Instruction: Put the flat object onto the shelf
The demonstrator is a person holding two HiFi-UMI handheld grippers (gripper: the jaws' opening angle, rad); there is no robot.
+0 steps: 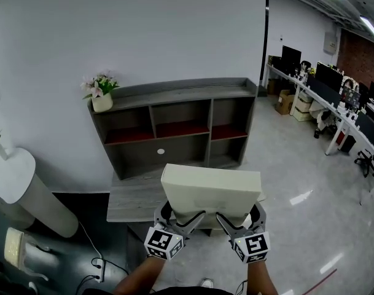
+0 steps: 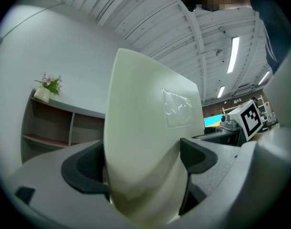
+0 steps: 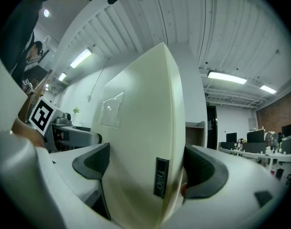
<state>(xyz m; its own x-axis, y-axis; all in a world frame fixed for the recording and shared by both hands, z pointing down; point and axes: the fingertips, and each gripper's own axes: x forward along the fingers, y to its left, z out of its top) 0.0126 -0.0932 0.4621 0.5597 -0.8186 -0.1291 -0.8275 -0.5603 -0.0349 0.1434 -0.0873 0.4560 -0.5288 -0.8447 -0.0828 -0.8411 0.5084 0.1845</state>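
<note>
- Flat object (image 1: 211, 190) — a cream slab, airborne, held out in front of the person by its near edge. It hangs between the person and the grey shelf (image 1: 174, 123). It touches neither the shelf nor the low grey platform (image 1: 132, 200) beneath it.
- Left gripper (image 1: 180, 221): clamped on the near-left part of that edge. Its own view shows both dark pads pressed to opposite faces, with the slab filling the gap.
- Right gripper (image 1: 239, 221): clamped the same way on the near-right part. A small dark label on the slab's rim sits between its jaws.
- Why two grips (judged): the piece is wide and thin, so one pinch at an edge would let it twist or droop. Two side by side hold it roughly level, broad face up, far edge towards the shelf.
- The shelf top carries a flower pot (image 1: 101, 96) at its left end. The rest of the top and the open compartments look free. Which spot is the target — cannot tell.
- Stage (judged): carry phase, placement not yet done. The next move needs a forward reach and a level set-down before either grip loosens.
- Risk: the slab is gripped at one edge only, so the far edge may sag or catch the shelf front.
</note>
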